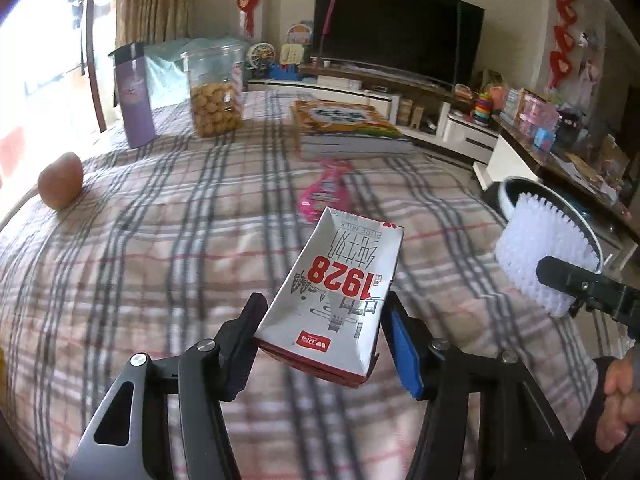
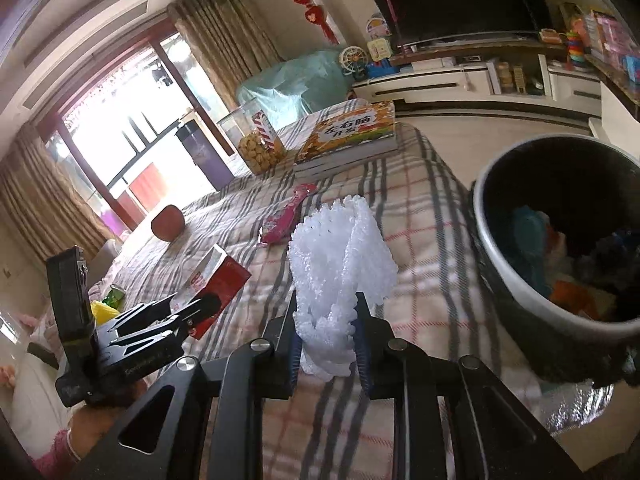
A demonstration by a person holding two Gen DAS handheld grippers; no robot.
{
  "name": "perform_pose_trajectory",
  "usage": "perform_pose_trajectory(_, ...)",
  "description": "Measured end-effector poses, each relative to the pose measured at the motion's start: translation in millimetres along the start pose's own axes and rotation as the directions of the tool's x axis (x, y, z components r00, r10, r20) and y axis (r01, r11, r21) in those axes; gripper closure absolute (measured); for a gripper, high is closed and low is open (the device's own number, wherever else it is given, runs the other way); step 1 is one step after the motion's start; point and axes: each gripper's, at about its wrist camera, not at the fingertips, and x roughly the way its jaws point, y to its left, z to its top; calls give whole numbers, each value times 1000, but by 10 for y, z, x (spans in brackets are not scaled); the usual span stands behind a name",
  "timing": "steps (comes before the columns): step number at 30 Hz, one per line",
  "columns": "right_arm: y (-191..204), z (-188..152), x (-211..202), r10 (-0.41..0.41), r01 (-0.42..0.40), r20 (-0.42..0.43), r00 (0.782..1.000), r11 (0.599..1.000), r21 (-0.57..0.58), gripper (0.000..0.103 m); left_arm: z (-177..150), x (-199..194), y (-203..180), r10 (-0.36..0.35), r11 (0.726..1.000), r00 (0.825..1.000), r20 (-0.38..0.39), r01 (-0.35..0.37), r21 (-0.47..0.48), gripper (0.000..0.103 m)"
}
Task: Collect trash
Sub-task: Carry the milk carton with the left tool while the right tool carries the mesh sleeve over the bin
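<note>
Both tongs loaded, mid-collection. Left tongs (image 1: 320, 340) are about half open w/ a flattened milk carton (image 1: 340, 292) clamped between the pads, held up off the plaid-covered bench (image 1: 160, 240); the carton is white w/ red "1928" print and a red underside, crushed and creased, sticking out ahead of the tips. Right tongs (image 2: 328, 340) are nearly closed, pinching a white foam fruit net (image 2: 340, 264): soft, squashed at the grip, fanning out above the tips. Trash bin (image 2: 520, 300) sits just to the right of the right tongs, dark inside, already holding some colourful rubbish, so part of the job looks done. Neither held piece is dropped in yet. Still left on the bench ahead of both tongs: a pink wrapper (image 1: 326, 190), flat and crinkly. Apple (image 1: 60, 186), cookie jar (image 1: 216, 92), purple bottle (image 1: 134, 96), books (image 1: 344, 128) prob not trash. A can (image 2: 116, 294) near the left tongs, unclear if it's trash.
</note>
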Motion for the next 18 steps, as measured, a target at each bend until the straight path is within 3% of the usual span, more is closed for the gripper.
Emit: perform_pose_trajectory(18, -256, -38, -559, -47, 45, 82, 996, 999, 29, 80, 97, -153, -600, -72, 995, 997, 23, 70, 74, 46)
